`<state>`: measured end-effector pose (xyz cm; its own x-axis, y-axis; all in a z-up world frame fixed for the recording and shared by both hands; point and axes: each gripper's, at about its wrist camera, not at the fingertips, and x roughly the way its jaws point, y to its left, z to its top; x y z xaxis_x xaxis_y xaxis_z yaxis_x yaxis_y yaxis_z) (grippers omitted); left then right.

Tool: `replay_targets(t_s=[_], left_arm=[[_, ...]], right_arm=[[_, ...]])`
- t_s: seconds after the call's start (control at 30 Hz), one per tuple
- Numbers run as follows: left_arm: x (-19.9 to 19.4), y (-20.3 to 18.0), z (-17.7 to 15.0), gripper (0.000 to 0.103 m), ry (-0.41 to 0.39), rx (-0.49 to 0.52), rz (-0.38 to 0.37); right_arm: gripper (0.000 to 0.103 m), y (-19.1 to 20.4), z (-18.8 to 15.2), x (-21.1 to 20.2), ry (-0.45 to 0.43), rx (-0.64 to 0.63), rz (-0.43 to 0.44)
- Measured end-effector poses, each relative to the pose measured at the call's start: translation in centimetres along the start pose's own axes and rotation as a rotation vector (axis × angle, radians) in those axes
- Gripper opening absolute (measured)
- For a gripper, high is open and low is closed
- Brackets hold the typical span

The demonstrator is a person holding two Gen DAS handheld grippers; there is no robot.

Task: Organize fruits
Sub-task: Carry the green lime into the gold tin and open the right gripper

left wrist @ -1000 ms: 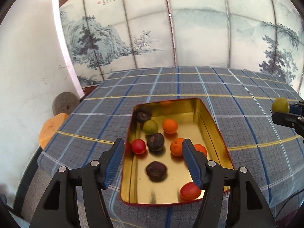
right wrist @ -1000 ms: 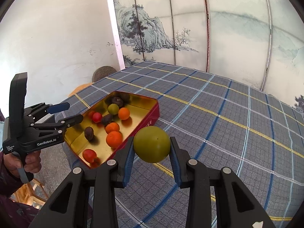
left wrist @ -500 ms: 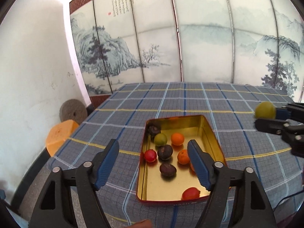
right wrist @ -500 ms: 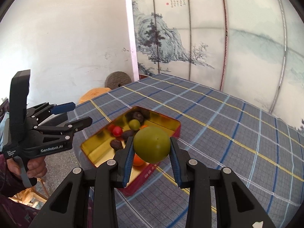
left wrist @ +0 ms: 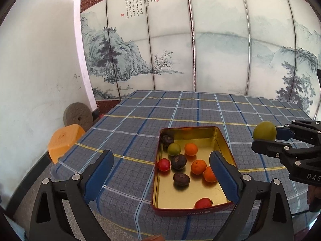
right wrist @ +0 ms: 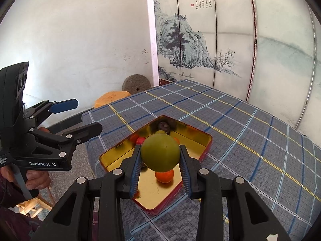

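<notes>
A gold tin tray (left wrist: 220, 140) with a red outer wall sits on the checked tablecloth near the table's front edge. It holds several fruits: oranges (left wrist: 191, 149), dark passion fruits (left wrist: 178, 161), red tomatoes (left wrist: 164, 164) and a green fruit (left wrist: 174, 149). My right gripper (right wrist: 160, 154) is shut on a large green fruit (right wrist: 160, 153) and holds it above the tray (right wrist: 202, 140); it also shows in the left wrist view (left wrist: 264, 131). My left gripper (left wrist: 160, 167) is open and empty, held back from the tray's near left side.
The blue checked tablecloth (left wrist: 200, 108) covers the table. A painted folding screen (left wrist: 180, 40) stands behind it. An orange stool (left wrist: 65, 138) and a round stone disc (left wrist: 77, 114) sit by the white wall at left.
Both grippers have risen and pulled back, so the tray looks smaller and farther. My right gripper, still holding the green fruit, has moved over the tray.
</notes>
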<state>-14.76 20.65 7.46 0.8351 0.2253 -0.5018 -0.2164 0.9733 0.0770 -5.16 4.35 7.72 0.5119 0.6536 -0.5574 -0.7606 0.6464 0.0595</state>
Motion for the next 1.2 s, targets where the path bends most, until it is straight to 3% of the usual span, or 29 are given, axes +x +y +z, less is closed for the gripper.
replay_targets(t_s=[1.2], left_arm=[[3.5,1.5,-1.0,0.097,0.09,-0.016,0.005]], right_arm=[[0.035,-1.2,0.7,9.9,0.111,0.041,0.046]])
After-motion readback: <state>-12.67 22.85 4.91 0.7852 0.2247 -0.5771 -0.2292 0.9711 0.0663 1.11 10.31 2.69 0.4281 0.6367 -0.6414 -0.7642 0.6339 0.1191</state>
